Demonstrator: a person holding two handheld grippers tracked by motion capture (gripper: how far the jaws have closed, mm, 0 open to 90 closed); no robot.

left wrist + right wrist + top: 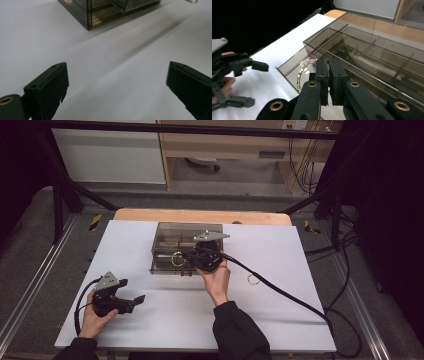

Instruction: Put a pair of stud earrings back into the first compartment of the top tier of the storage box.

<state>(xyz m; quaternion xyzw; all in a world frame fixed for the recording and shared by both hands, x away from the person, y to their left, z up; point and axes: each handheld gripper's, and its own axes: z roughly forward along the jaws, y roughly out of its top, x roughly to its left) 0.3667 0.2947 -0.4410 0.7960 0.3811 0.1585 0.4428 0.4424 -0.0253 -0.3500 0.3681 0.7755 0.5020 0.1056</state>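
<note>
Sleeves: dark, long, on both forearms.
Left gripper (131,302): black jaws, grey three-cornered plate, black cable.
Right gripper (329,75): black jaws, brass-coloured rivets, long black cable.

I am holding my left gripper (131,301) low at the near left, my left hand (94,319) wrapped around its body, its jaws standing wide apart and pointing right. I am stretching my right forearm forward from the bottom edge, my right hand (216,279) gripping the right gripper (329,75), whose jaws are pressing together.
</note>
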